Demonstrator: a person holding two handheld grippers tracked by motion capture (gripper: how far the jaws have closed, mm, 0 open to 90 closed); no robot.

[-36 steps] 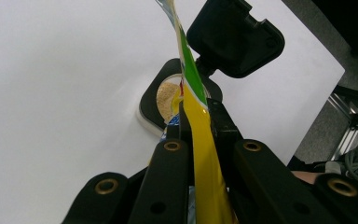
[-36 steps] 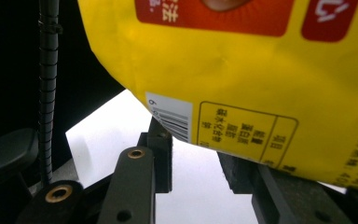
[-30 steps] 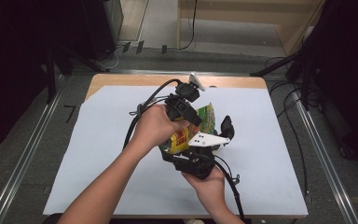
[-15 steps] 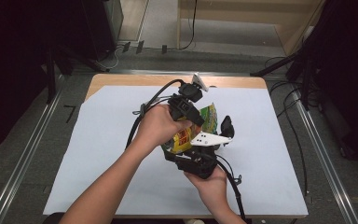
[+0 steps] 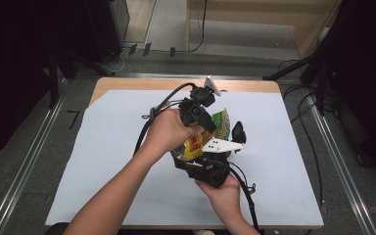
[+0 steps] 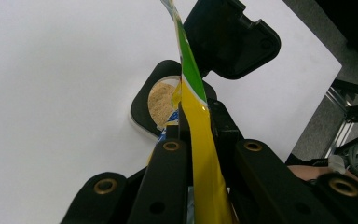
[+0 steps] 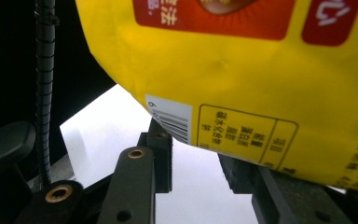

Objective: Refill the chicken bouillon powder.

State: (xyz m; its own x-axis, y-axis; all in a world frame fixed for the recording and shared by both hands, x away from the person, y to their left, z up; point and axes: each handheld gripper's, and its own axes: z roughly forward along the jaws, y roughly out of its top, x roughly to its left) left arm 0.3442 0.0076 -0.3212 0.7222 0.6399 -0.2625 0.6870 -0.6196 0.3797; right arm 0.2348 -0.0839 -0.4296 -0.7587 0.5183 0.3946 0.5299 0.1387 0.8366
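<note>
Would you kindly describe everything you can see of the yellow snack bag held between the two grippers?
The yellow snack bag is a glossy plastic pouch, yellow with green toward its top, red label panels, a white barcode and a boxed text table. It is held above the white table cover. The left gripper is shut on its thin upper edge; the right gripper clamps its lower part. Below it stands a small black dish of tan crumbs, apart from the bag.

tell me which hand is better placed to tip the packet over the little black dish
Left. The left gripper is shut on the packet's thin top edge, right above the black dish of crumbs, so it steers the opening. The right gripper clamps the packet's bottom end, merely supporting it.
</note>
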